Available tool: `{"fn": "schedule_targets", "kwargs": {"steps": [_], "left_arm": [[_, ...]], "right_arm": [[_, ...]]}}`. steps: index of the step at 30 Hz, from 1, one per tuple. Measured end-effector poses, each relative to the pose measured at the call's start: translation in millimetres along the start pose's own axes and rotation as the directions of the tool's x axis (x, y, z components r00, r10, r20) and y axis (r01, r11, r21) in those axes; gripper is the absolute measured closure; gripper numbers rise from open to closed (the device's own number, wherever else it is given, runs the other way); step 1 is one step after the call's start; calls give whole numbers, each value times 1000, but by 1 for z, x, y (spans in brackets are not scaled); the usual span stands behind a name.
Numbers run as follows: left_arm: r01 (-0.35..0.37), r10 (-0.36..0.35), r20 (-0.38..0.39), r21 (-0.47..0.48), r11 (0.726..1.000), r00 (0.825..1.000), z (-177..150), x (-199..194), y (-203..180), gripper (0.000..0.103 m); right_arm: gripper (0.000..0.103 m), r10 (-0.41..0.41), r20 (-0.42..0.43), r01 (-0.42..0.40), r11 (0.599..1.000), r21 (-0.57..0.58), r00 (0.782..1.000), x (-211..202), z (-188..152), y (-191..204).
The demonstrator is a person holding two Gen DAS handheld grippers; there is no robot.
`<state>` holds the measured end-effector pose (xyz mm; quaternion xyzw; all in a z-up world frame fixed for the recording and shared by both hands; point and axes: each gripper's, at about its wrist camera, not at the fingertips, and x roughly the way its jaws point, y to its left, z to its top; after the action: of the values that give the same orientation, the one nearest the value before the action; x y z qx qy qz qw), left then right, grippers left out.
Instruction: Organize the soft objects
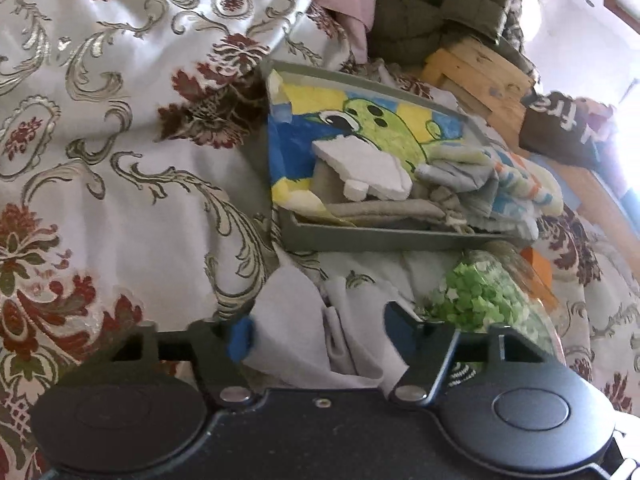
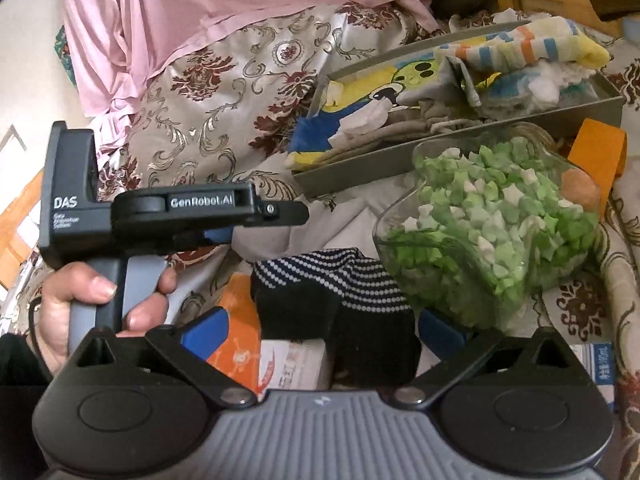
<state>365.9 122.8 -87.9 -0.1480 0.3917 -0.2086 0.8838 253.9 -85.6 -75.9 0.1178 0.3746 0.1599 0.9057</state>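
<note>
In the left wrist view my left gripper [image 1: 320, 330] hangs low over the floral bedspread. A crumpled pale grey cloth [image 1: 304, 320] lies between its fingers, which stand partly apart and beside its edges. In the right wrist view my right gripper [image 2: 322, 334] is open wide around a black sock with white dotted stripes [image 2: 336, 304], and its pads stand clear of it. A hand holds the left gripper [image 2: 280, 210] to the left there. The grey tray [image 1: 384, 238] holds a cartoon towel [image 1: 296, 152], white foam pieces [image 1: 360, 168] and a striped cloth [image 1: 516, 176].
A glass jar of green paper stars [image 2: 496, 232] lies just right of the sock, against the tray [image 2: 440, 148]. An orange box [image 2: 240, 320] sits under the sock. Pink fabric [image 2: 200, 20], an olive jacket [image 1: 432, 4] and wooden blocks [image 1: 480, 76] lie beyond the tray.
</note>
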Motion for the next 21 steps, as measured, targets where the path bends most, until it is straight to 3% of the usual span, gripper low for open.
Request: {"fn": "schedule_targets", "kwargs": {"steps": [13,21], "left_arm": [[7,-1,-65,101,995,998,2,-2,-11,69],[2,5,-61,123,992,998,1,-4,-14,72]], "right_arm": [[2,12,24,-14,996,88,1000,15,4,-2],[4,26,45,-30,996,89,999,13,7,0]]}}
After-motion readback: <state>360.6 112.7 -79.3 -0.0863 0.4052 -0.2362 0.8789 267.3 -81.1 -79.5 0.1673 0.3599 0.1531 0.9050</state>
